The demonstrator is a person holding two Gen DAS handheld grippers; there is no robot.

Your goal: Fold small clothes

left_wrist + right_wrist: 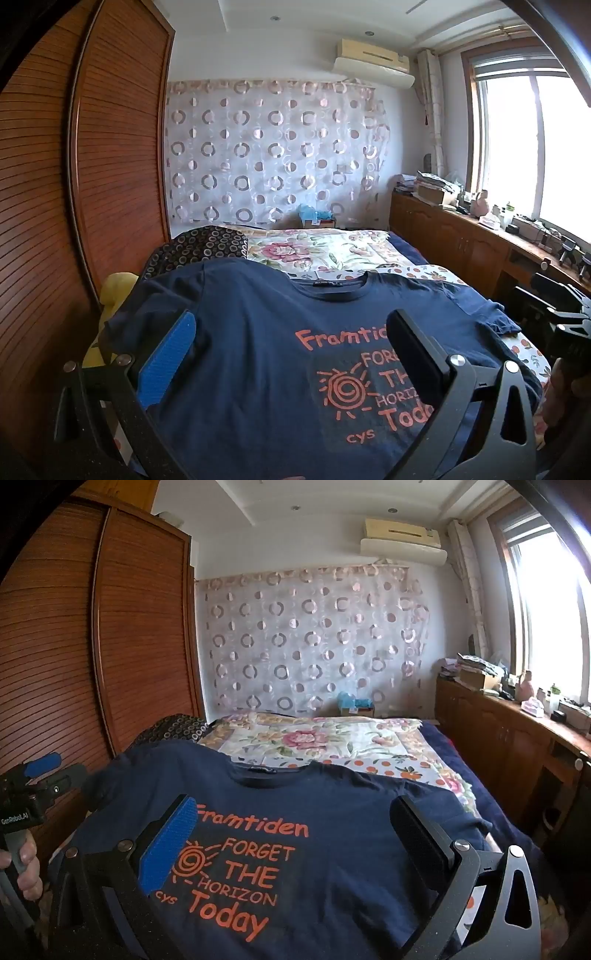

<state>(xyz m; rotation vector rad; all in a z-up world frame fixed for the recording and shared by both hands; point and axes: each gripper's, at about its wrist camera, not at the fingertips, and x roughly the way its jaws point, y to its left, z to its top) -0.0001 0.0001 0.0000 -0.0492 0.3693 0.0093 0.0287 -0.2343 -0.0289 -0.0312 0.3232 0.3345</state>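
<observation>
A navy blue T-shirt with orange print lies flat, front up, on the bed, collar toward the far wall; it also shows in the right wrist view. My left gripper is open and empty, held above the shirt's left half. My right gripper is open and empty above the shirt's chest print. The left gripper also appears at the left edge of the right wrist view, and the right gripper's body at the right edge of the left wrist view.
The bed has a floral sheet beyond the shirt. A dark patterned pillow lies at the far left. A wooden wardrobe stands left. A wooden counter with clutter runs under the window on the right.
</observation>
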